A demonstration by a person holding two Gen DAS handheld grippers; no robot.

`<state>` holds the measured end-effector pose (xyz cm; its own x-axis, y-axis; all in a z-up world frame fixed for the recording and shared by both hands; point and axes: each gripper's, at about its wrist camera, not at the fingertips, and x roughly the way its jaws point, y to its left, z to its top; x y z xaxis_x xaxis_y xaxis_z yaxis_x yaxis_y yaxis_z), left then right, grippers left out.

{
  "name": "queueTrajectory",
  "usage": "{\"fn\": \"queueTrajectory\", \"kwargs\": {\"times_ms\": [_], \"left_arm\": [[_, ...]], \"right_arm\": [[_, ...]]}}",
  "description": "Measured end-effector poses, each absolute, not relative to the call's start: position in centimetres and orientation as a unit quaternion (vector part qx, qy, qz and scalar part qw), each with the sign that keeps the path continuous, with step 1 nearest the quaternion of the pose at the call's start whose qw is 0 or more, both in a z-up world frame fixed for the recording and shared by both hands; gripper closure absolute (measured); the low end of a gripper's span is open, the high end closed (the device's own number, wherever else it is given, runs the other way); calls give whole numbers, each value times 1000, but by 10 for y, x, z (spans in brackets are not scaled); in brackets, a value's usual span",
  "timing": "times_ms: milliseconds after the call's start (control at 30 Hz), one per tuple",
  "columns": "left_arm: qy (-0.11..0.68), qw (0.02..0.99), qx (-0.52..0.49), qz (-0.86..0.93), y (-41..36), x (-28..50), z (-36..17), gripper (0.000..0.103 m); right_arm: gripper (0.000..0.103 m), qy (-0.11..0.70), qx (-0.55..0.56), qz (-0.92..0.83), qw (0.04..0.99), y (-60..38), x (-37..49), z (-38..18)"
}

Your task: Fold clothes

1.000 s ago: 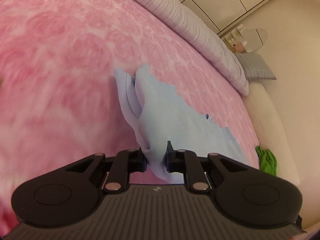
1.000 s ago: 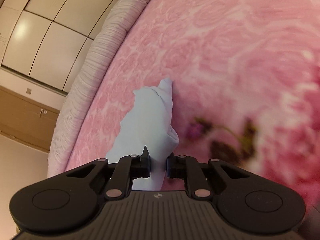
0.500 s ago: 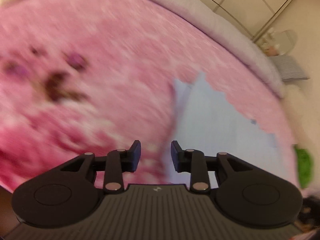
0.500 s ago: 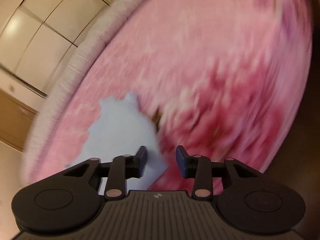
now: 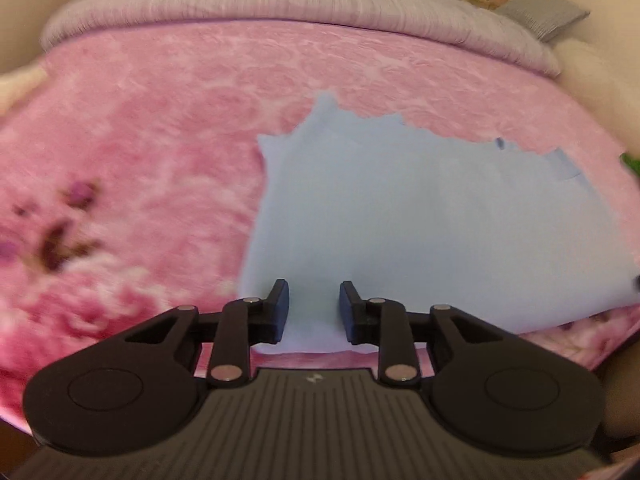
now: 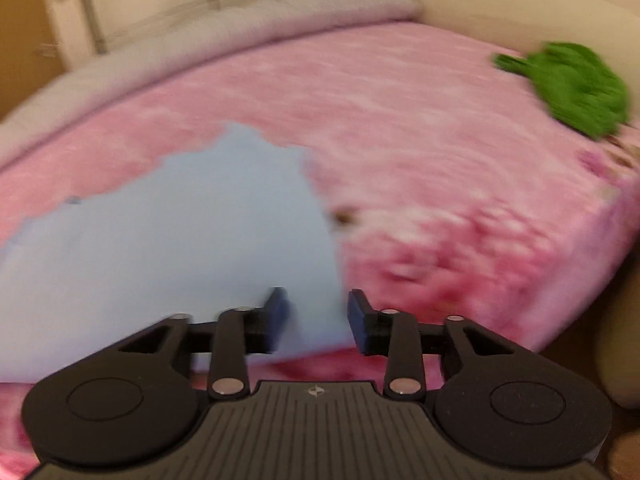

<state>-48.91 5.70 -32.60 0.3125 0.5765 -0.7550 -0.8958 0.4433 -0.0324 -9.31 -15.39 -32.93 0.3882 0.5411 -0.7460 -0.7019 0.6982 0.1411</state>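
A light blue garment (image 5: pixel 420 216) lies flat on the pink bed (image 5: pixel 160 152). The left gripper (image 5: pixel 314 307) hangs over its near left corner, the right gripper (image 6: pixel 316 316) over its near right corner; both jaws just opened, gripping nothing, cloth beneath

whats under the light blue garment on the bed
The light blue garment lies spread on the pink floral blanket, which shows all around its edges. Whatever lies beneath its middle is covered, so nothing more can be told.
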Motion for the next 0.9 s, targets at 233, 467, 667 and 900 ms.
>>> {"fn": "queueTrajectory", "kwargs": {"times_ms": [233, 467, 667, 900], "left_arm": [[355, 769, -192, 496, 32, -486, -294, 68], [362, 779, -175, 482, 1, -476, -282, 63], [356, 784, -170, 480, -27, -478, -271, 61], [335, 785, -174, 491, -55, -493, -256, 60]], "right_arm": [[43, 396, -68, 384, 832, -185, -106, -301], [25, 397, -78, 410, 817, -184, -136, -288], [19, 396, -89, 418, 812, -194, -154, -279], [15, 382, -104, 428, 812, -202, -163, -267]]}}
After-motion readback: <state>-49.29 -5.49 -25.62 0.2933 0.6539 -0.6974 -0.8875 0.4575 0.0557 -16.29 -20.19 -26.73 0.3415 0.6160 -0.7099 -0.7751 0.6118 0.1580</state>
